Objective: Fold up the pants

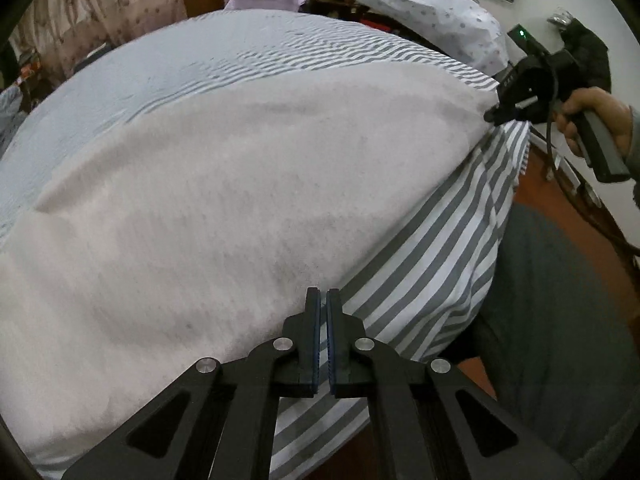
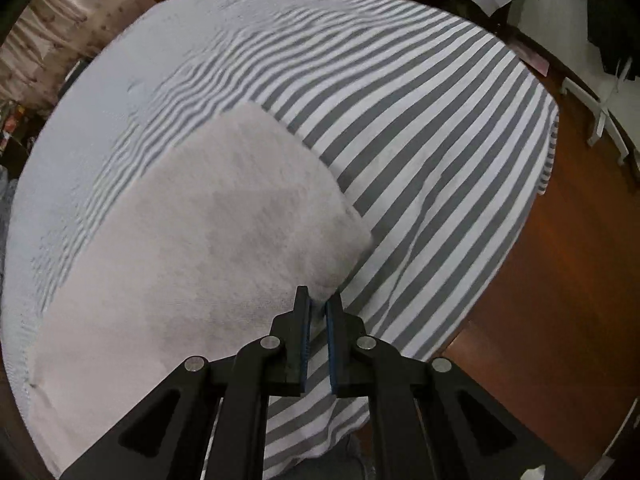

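Pale pink pants [image 1: 208, 200] spread flat on the striped bed sheet [image 1: 436, 240], lying along the near edge of the bed and reaching toward its near right corner. Left gripper [image 1: 323, 300] poised over the near hem of the cloth, jaws all but together; no fabric clearly seen between the pads, so possibly pinching a thin edge, possibly empty. Right gripper [image 2: 318, 300] tipped steeply down at the right-hand corner of the pants, jaws narrow with a slim gap, a tuft of pink cloth sitting between the blue pads; whether pressed or just released cannot be told. Seen also from the left wrist view, far off at the right end of the cloth, gripped by a hand [image 1: 596, 116] in a grey sleeve. Judging by the broad, smooth, rectangular outline with no separate legs showing, at least one fold looks already made, legs laid one over the other. Still apparently left: bringing one end across to the other, perhaps twice, then smoothing the stack. No wrinkles of note on the top layer; edges roughly aligned along the right side.
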The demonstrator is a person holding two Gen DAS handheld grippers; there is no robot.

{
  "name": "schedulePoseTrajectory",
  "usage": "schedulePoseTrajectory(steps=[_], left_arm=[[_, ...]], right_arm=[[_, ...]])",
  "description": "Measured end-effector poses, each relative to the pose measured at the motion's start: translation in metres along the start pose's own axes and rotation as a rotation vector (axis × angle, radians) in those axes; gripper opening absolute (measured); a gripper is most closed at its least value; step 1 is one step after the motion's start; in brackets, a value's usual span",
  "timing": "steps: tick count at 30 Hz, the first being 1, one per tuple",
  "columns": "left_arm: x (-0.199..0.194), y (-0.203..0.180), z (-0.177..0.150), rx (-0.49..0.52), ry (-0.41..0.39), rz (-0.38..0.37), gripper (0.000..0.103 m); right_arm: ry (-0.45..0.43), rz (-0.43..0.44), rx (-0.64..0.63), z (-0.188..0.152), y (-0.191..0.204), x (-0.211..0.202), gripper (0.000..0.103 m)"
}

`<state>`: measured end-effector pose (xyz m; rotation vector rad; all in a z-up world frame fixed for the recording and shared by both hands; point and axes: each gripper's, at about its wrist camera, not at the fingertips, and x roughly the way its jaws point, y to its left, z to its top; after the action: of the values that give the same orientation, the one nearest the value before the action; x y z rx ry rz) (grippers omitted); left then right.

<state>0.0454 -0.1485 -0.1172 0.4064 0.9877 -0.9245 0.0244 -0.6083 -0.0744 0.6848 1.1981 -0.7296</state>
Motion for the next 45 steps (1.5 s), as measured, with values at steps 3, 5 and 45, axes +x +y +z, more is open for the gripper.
schedulePoseTrajectory(steps=[3,5,45], left_arm=[[-0.003,0.006,0.004,-0.043,0.015,-0.033,0.004],[-0.009,0.012,0.008,-0.083,0.029,-0.07,0.006],[-0.063,0.218,-0.071,-0.771,-0.121,0.274,0.022]], right_arm=[[0.022,-0.007,0.022,0.002,-0.003,0.006,0.025],[0.004,-0.011,0.031,0.001,-0.005,-0.001,0.027],[0.717,0.618,-0.92,-0.113,0.504,0.053,0.036]])
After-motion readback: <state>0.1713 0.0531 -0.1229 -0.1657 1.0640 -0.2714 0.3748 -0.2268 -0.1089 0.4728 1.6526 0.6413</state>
